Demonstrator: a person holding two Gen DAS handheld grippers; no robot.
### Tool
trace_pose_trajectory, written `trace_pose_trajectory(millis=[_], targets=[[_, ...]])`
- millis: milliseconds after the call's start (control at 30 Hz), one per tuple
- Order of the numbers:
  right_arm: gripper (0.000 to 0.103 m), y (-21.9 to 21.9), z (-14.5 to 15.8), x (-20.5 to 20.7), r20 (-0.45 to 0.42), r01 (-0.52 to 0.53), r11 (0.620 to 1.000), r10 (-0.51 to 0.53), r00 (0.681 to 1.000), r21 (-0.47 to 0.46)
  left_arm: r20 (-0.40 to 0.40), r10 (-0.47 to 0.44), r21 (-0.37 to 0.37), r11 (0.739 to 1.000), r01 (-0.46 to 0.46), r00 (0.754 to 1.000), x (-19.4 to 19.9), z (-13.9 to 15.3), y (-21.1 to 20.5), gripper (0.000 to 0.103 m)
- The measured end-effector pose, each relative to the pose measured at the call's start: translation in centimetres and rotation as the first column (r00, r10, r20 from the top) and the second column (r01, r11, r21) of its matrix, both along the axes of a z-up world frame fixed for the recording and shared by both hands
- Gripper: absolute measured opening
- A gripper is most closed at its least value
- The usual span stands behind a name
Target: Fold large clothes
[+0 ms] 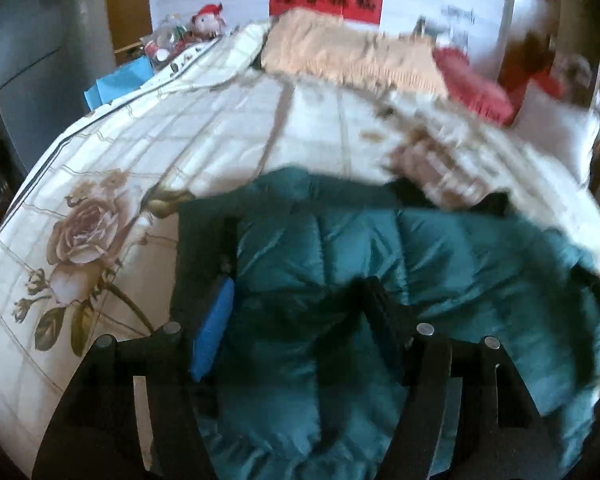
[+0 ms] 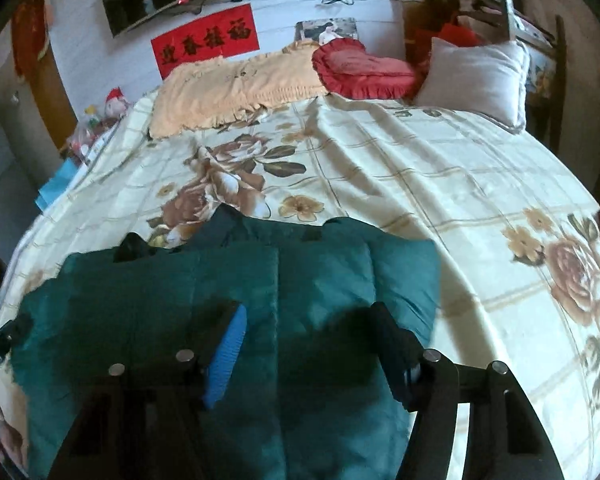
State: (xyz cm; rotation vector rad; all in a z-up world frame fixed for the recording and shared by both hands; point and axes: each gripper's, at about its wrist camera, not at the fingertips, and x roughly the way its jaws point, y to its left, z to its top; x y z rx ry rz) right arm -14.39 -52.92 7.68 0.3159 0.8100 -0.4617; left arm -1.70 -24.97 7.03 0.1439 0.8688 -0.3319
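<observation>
A teal quilted jacket [image 1: 440, 248] lies spread on the flowered bedspread [image 1: 100, 184], its dark collar end towards the far side. My left gripper [image 1: 300, 320] hovers over the jacket's left part. Its jaws are open, the blue pad [image 1: 214, 328] stands near the jacket's left edge, and nothing is pinched between them. In the right wrist view the same jacket [image 2: 320, 280] fills the lower left. My right gripper [image 2: 312, 344] stands open above its right half, with only fabric below its blue pad [image 2: 226, 356]. The left wrist view is blurred at the right.
The flowered bedspread [image 2: 420, 168] stretches wide beyond and to the right of the jacket. A peach pillow cover [image 2: 228, 88], a red heart cushion [image 2: 360, 68] and a white pillow [image 2: 476, 76] lie at the head. A plush toy and clutter [image 1: 180, 36] sit at the bed's far left.
</observation>
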Motion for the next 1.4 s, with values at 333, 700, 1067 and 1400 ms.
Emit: trace_pose_trajectory(millis=[333,700,1067,1400], targets=[[0.062,-1.3,-2.8,1.1,-0.050,0.014,1.000,-0.014,0.999,0.000,0.008,-0.001,-0.038,0.999,0.001,1.000,0.5,-2.6,0.6,0.084],[0.062,8.1,1.9,-1.7,0.042,-0.190,0.981,0.188,0.981,0.047,0.011,-0.005,-0.069,0.998,0.005,1.000,0.3,-2.9,0.9,0.084],[0.062,10.1,-1.9,-2.3,-0.070,-0.215,0.977,0.213,0.975,-0.013,0.011,-0.014,-0.103,0.995,0.015,1.000,0.3,-3.1,1.4,0.087],[0.066,4.0,-0.7,-6.9,-0.006,-0.028,1.000,0.028,1.000,-0.014,0.013,-0.014,-0.108,0.994,0.016,1.000,0.3,-3.1,1.4,0.087]])
